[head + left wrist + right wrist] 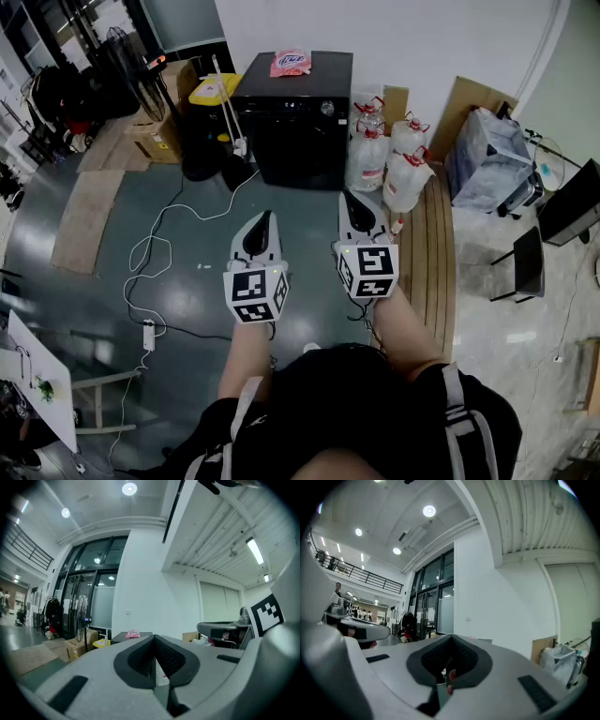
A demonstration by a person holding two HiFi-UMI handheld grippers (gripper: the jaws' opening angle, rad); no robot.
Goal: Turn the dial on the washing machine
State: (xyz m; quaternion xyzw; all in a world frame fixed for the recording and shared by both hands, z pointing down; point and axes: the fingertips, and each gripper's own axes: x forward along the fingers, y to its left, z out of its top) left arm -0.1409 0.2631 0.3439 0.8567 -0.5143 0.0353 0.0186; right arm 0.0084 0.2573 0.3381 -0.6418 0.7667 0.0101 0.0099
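The black washing machine [292, 117] stands against the far wall, its round silver dial [327, 108] at the upper right of the front panel. A pink packet [291, 62] lies on top of it. My left gripper [266, 218] and right gripper [352, 198] hang side by side in mid-air well short of the machine, both pointing toward it. Each has its jaws pressed together with nothing held. In the left gripper view the shut jaws [153, 644] point at the machine's top [123, 637]. In the right gripper view the shut jaws [449, 643] hide the machine.
Several large water bottles [389, 155] with red caps stand right of the machine, beside wooden boards [433, 253]. Cardboard boxes [155, 131] and a yellow bin [214, 89] sit to its left. A white cable with power strip [148, 335] trails across the floor. A black chair [525, 267] stands at the right.
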